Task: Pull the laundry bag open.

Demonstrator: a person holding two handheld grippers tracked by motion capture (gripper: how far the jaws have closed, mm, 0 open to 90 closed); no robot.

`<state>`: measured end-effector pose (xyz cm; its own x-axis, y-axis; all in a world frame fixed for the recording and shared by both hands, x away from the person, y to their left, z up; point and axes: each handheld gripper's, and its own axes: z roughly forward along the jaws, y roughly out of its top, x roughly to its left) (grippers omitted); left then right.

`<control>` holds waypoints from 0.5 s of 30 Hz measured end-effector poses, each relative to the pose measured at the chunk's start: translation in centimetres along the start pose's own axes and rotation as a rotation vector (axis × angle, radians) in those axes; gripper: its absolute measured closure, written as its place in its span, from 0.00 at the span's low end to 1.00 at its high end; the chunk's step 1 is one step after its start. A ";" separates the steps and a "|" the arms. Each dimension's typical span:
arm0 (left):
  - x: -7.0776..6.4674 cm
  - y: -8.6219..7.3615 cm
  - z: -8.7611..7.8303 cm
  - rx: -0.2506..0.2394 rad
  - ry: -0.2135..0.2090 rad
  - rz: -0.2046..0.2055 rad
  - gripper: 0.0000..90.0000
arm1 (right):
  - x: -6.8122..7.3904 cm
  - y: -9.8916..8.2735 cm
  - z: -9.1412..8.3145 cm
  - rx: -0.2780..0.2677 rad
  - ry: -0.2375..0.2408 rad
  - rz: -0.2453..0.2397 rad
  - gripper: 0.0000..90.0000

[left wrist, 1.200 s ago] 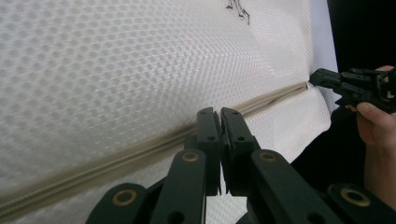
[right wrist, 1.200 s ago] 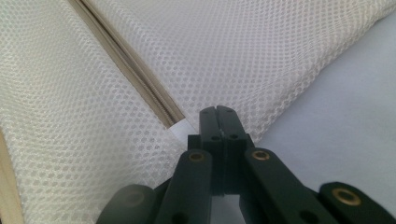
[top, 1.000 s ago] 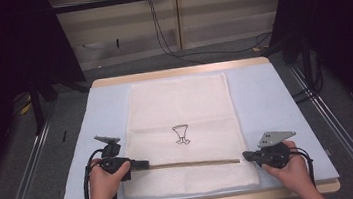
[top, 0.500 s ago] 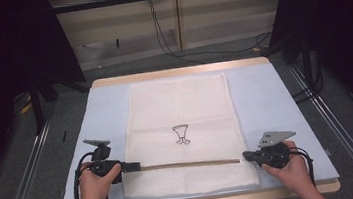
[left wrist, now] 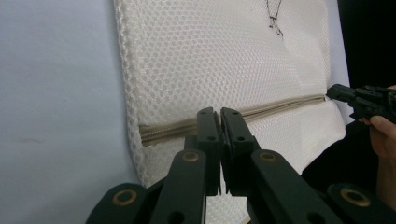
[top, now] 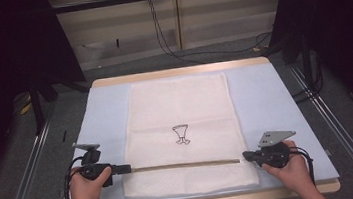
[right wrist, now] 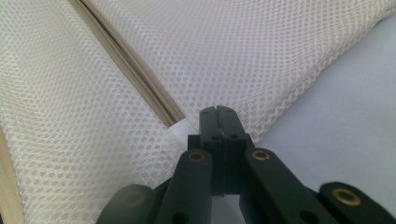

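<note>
The worktop point(top: 275, 98) carries a cream mesh bag point(top: 181, 114), laid flat at frame centre, its zipper point(top: 182, 165) crossing the lower part. Compared with a second ago, the left gripper point(top: 124, 169) is seen shifted leftward along the zipper line, its jaws closed at the zipper's left end, apparently on the slider, though this cannot be confirmed. The right gripper point(top: 246, 156), jaws closed at the right end, has stayed put. Zipper travel is judged nearly complete.

Table point(top: 284, 92) bears 1 mesh bag point(top: 180, 109).
</note>
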<state>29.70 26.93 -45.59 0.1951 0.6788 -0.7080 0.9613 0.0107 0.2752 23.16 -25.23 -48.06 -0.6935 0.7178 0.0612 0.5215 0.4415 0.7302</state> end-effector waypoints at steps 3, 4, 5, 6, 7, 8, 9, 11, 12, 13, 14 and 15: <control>0.3 0.0 -0.3 0.000 0.010 -0.007 0.97 | 0.0 0.0 0.0 -0.001 0.001 -0.003 1.00; 0.4 -0.1 -0.3 -0.012 0.013 -0.010 0.97 | 0.0 0.0 0.0 0.000 0.000 -0.003 1.00; 0.5 -0.1 -0.5 -0.011 0.017 -0.012 0.97 | 0.0 0.0 0.0 0.001 0.000 -0.003 1.00; 0.7 -0.1 -0.6 -0.007 0.020 -0.011 0.97 | 0.0 0.0 0.0 0.001 -0.001 -0.004 1.00; 0.8 0.0 -0.7 -0.011 0.024 -0.015 0.97 | 0.0 0.0 0.0 0.001 0.000 -0.005 1.00; 1.0 0.0 -0.9 -0.013 0.030 -0.018 0.97 | 0.0 0.0 0.0 0.001 -0.001 -0.006 1.00; 1.1 0.0 -1.1 -0.012 0.033 -0.010 0.97 | 0.0 0.0 0.0 0.000 0.000 -0.006 1.00; 1.5 0.0 -1.5 -0.022 0.039 -0.024 0.97 | 0.0 0.0 0.0 0.001 -0.001 -0.003 1.00; 1.6 0.0 -1.6 -0.027 0.041 -0.032 0.97 | 0.0 0.0 0.0 0.001 -0.001 -0.004 1.00; 1.9 0.0 -1.8 -0.037 0.055 -0.038 0.97 | 0.0 0.0 0.0 0.000 0.000 -0.004 1.00; 2.2 0.0 -2.1 -0.033 0.065 -0.035 0.97 | 0.0 0.0 0.0 0.001 0.000 -0.003 1.00; 2.6 0.0 -2.5 -0.022 0.065 -0.030 0.97 | 0.0 0.0 0.0 0.000 0.001 -0.004 1.00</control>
<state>29.72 30.51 -45.85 0.1528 0.7243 -0.6723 0.9618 0.0475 0.2697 23.18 -25.24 -48.06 -0.6956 0.7160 0.0590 0.5191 0.4442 0.7302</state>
